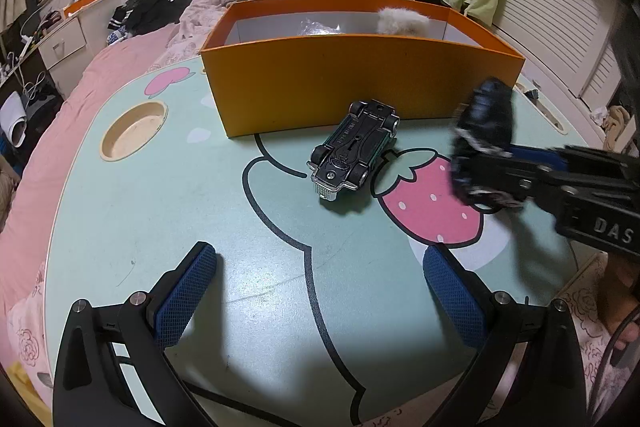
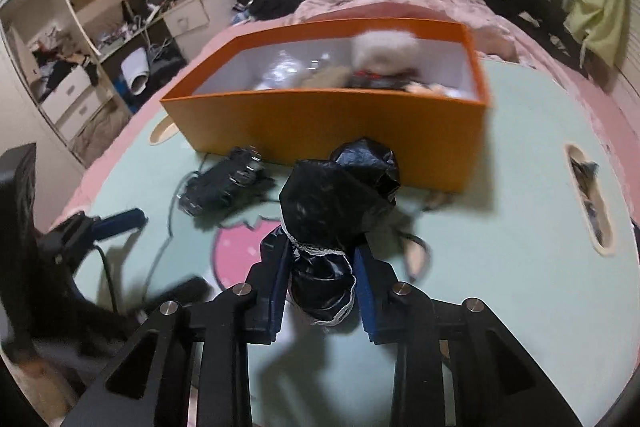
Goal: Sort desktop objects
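Nearest, lower part of the left wrist view: left gripper hangs over the table, jaws spread wide, nothing between the blue pads. Released and idle.

Right side of the same view: right gripper reaches in from the frame's right edge. The right wrist view shows it best, bottom centre: right gripper clenched on a black bundle, a crinkled, glossy thing with a white lace-like trim around its waist. Pads press on both its flanks. The bundle looks lifted clear of the table, though the contact underneath is blurred; I cannot tell for sure.

Middle of the left wrist view: a toy car lies upside down on the table, wheels up, just in front of the box, beside the printed strawberry. Not yet handled.

Further back, upper centre: the orange box, open-topped, stands on the table. A white fluffy item and something clear and shiny already sit inside.

Judgement: step in hand is carrying the bundle to the box. Next move calls for raising it above the front wall, travelling forward over the opening, then letting go. The car appears to be the remaining item.
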